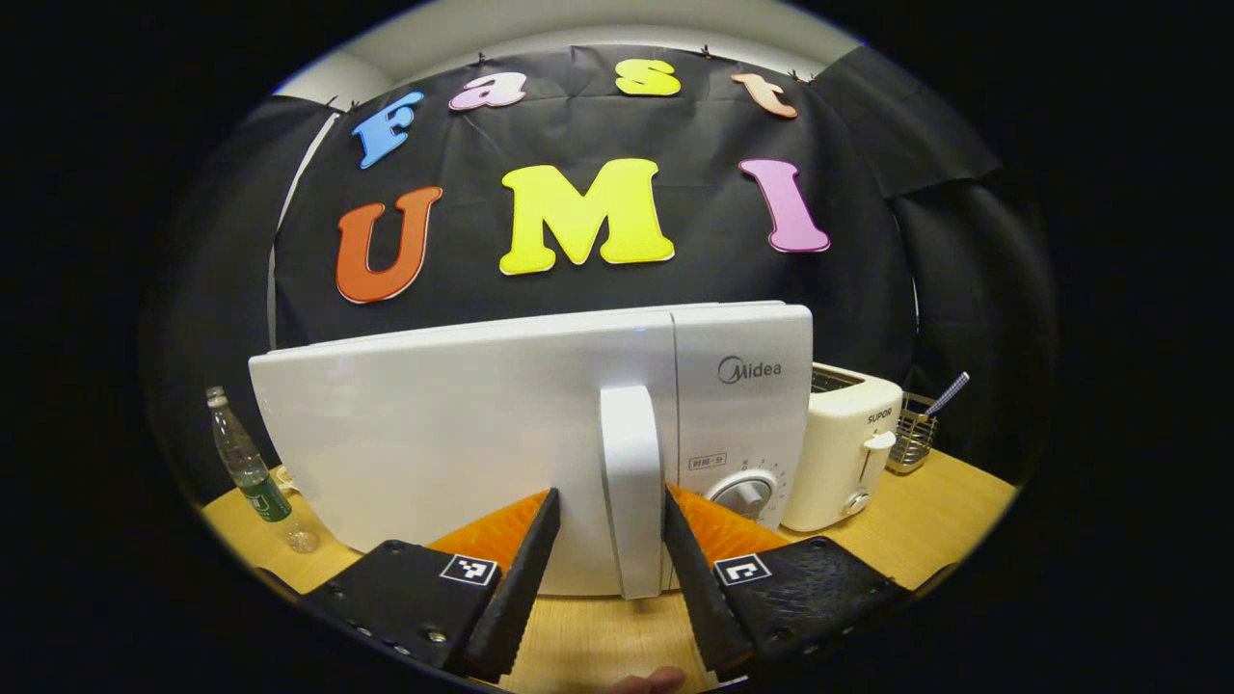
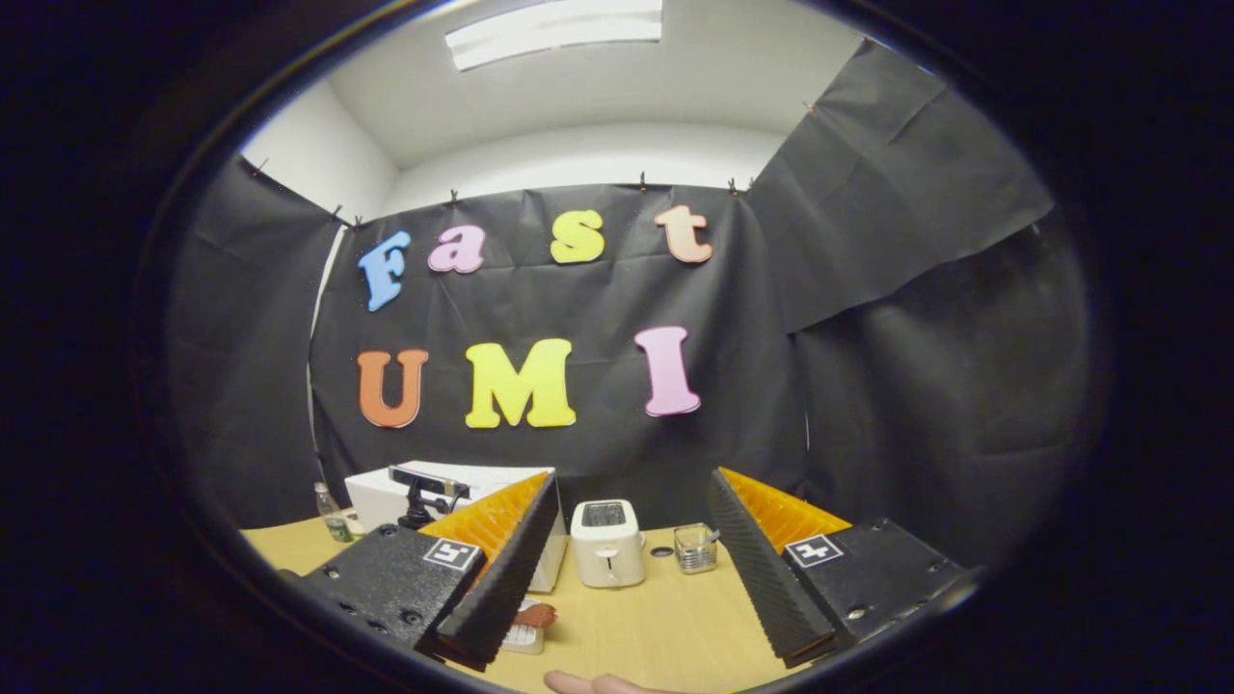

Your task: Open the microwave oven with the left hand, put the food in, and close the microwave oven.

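L gripper [image 1: 605, 549] straddling microwave door handle [image 1: 631, 482], fingers either side, gap showing on both sides, so not clamping yet.

Microwave [image 1: 434, 453] sitting on wooden table [image 1: 598, 636] w/ door seemingly swinging out toward cam, handle = vertical white bar at door's free edge, beside dial [image 1: 742, 493]. Judging: handle is rigid, glossy plastic, prob slippery; door light but hinge resisting, so grip mid-bar and pull along its arc, else body may be sliding on tabletop. R gripper [image 2: 627, 559] hovering wide open, holding nothing, well back from toaster [image 2: 606, 543] and utensil holder [image 2: 694, 547]. Food item [image 2: 533, 615], small reddish-brown piece near R gripper's left finger, lying on table; soft-looking, can't tell more. Bottle [image 1: 249, 469] standing left of microwave.
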